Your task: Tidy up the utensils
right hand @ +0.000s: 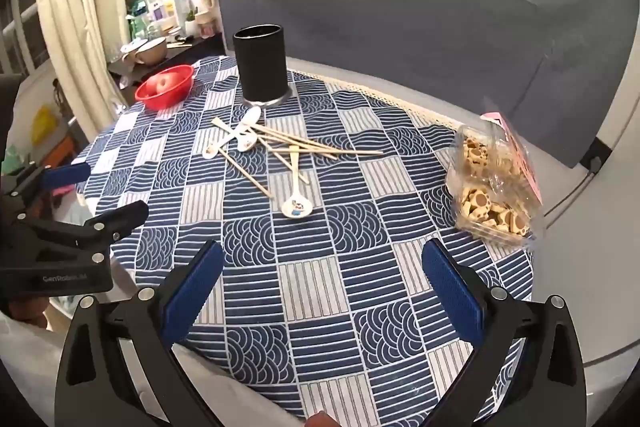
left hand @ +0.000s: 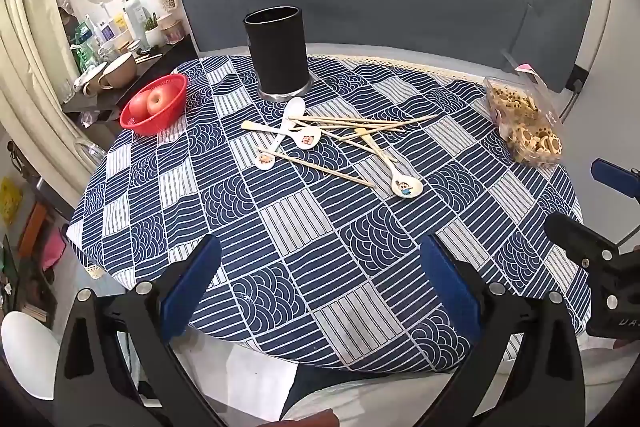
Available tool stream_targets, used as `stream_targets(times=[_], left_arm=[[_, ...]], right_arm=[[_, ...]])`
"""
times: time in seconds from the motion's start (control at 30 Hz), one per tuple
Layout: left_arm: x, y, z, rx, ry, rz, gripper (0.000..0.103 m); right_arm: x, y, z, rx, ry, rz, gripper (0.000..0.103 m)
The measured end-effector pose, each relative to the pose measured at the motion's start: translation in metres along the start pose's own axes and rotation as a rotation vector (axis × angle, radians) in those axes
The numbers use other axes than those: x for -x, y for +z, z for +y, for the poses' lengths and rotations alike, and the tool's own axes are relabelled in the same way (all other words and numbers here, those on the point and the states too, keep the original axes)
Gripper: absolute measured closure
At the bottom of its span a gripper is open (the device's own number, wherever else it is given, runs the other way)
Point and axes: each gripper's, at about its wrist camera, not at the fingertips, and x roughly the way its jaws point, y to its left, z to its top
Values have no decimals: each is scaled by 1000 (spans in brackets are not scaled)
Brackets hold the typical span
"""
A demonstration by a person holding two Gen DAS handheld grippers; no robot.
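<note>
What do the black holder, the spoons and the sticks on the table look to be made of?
Black holder: matte black body, possibly plastic or coated metal, on a shiny metallic-looking base ring.
Spoons: glossy white with printed cartoon figures, likely ceramic or melamine; the look leaves it open.
Sticks: pale tan, matte, thin and straight, probably bamboo or wooden chopsticks.

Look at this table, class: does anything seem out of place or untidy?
Yes. The white ceramic spoons and thin wooden chopsticks lie scattered and crisscrossed on the blue patterned tablecloth, just in front of the upright black cylindrical holder, instead of standing inside it. Nothing looks spilled or broken.
</note>
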Motion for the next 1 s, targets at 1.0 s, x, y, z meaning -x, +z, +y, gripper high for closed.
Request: stream_targets(times=[1.0], left_arm=[[-8, 4, -2, -36, -11, 41, 6]], right_arm=[[-2, 0, -1, -31, 19, 28, 8]])
